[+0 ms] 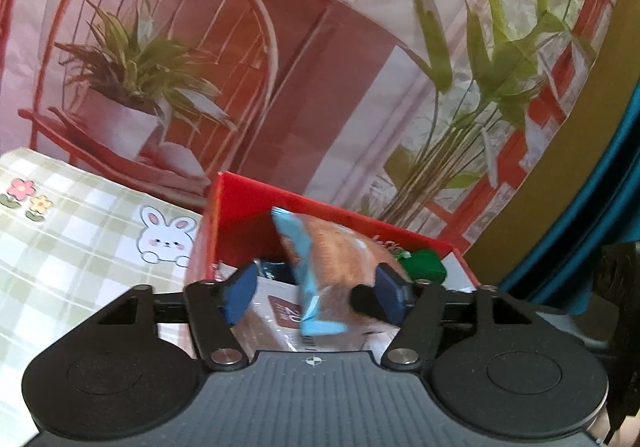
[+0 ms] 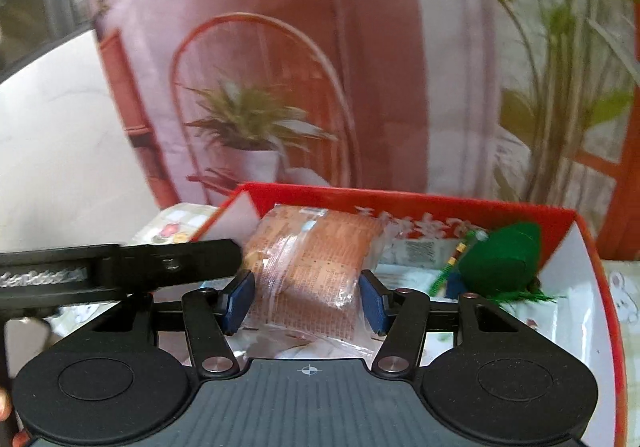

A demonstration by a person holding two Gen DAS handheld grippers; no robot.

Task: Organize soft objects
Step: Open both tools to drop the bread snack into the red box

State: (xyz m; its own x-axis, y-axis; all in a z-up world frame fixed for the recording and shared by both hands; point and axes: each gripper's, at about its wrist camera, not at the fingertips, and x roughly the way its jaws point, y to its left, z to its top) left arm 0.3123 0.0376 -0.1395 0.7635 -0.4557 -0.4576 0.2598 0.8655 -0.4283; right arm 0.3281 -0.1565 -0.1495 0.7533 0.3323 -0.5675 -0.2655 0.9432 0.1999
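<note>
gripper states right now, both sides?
Left tongs: open, pads clear of the bread packet between them.
Right tongs: closed on the bread packet over the red box.

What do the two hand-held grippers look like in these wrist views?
Both hand-held grippers, left and right, look alike: black linkage arms with silver pivot pins, blue finger pads, a ribbed grey base flanked by round black discs, and a small white crosshair mark.

The left tongs (image 1: 312, 293) stand open over a red cardboard box (image 1: 240, 207). Between the blue pads (image 1: 239, 297) hangs a blurred clear plastic bread packet with a light-blue edge (image 1: 320, 267). At two o'clock lies a green felt object (image 1: 424, 267).
</note>
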